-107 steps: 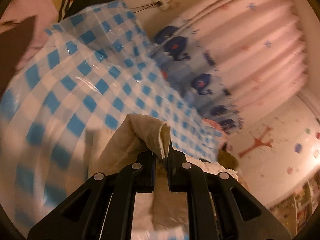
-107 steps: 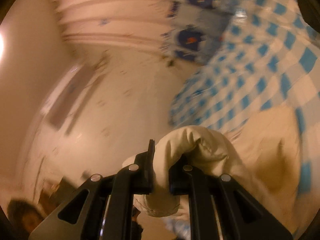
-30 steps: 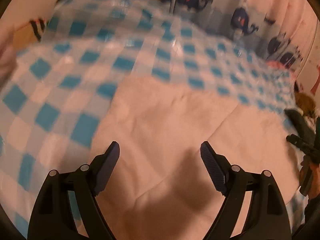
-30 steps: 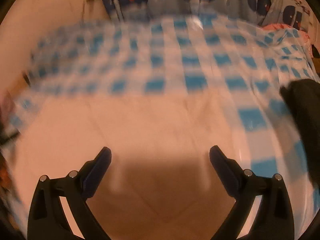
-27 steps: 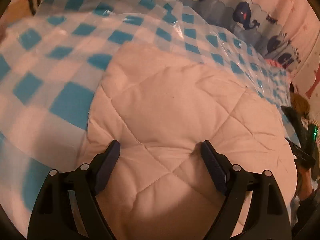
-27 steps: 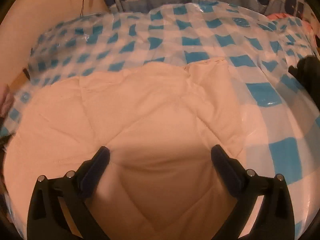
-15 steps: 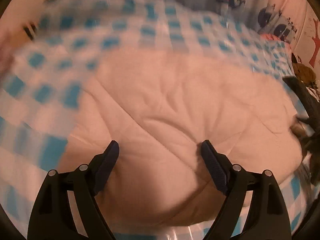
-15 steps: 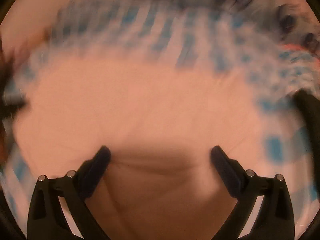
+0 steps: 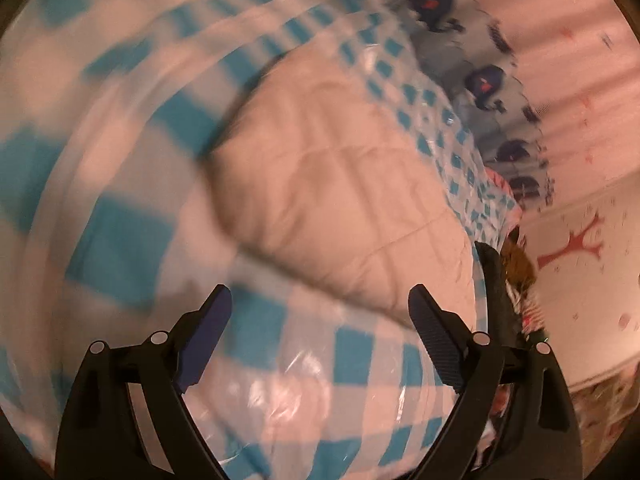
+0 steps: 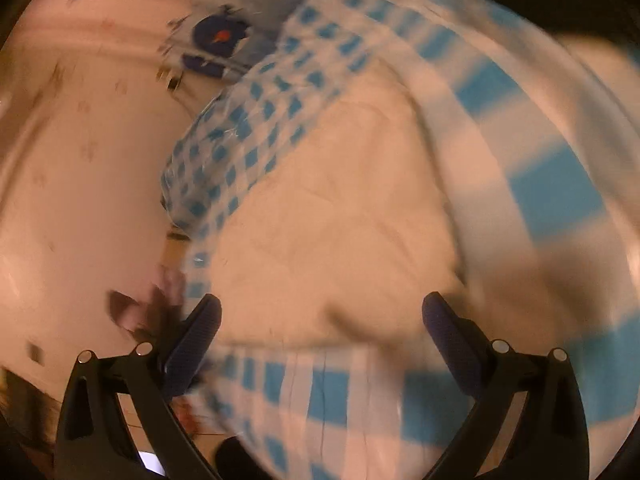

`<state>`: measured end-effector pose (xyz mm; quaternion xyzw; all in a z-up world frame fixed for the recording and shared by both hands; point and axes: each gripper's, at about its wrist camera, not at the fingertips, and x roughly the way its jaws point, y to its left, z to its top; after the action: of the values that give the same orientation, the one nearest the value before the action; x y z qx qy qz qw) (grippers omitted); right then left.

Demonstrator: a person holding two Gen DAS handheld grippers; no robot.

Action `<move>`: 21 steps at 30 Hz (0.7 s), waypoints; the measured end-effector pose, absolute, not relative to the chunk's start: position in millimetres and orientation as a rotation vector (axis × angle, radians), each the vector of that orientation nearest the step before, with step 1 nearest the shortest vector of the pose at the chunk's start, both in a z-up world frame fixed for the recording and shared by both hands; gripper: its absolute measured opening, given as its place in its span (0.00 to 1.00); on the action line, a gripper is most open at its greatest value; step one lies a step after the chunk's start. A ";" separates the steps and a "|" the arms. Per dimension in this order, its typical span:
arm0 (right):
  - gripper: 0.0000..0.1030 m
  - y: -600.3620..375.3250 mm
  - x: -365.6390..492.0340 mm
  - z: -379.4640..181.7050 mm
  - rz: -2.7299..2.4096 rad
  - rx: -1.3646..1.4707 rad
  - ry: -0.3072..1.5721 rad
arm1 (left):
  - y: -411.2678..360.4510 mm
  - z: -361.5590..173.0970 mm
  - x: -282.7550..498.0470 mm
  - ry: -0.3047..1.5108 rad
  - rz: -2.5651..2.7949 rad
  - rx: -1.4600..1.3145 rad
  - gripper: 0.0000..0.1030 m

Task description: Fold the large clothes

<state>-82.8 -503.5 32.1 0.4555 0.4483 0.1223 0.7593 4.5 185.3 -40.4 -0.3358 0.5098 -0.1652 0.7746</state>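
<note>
A cream quilted garment (image 9: 336, 200) lies folded into a thick pad on the blue-and-white checked cover (image 9: 120, 248). In the left wrist view it sits just beyond my left gripper (image 9: 320, 316), whose jaws stand wide apart over the checked cover with nothing between them. The right wrist view shows the same cream garment (image 10: 340, 232) ahead of my right gripper (image 10: 320, 320), which is open too; the garment's near edge lies between its fingers, apart from the pads. Both views are blurred by motion.
A whale-print curtain (image 9: 480, 80) hangs past the far side of the cover, with a pale pink one (image 9: 568, 72) beside it. A pale wall with a red starfish sticker (image 9: 572, 248) is at the right. A dark object (image 9: 496, 280) stands off the cover's right edge.
Both grippers have drawn back from above the cream garment and rolled; the garment now lies ahead of them, with checked cover under the fingers. Earlier both were shut on folds of the garment.
</note>
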 end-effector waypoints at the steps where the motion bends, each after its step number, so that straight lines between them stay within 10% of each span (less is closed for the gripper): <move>1: 0.94 -506.9 -89.4 25.4 0.267 1.042 0.975 | 188.3 -47.0 2.3 1.115 -0.344 -0.752 0.83; 21: 0.94 -491.7 -54.8 12.2 0.388 1.213 0.884 | 162.7 -54.4 31.9 1.098 -0.369 -0.883 0.83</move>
<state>-54.8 -491.7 12.2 0.5476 0.3989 0.1750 0.7144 31.9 162.7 -54.4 -0.4036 0.5015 -0.1686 0.7464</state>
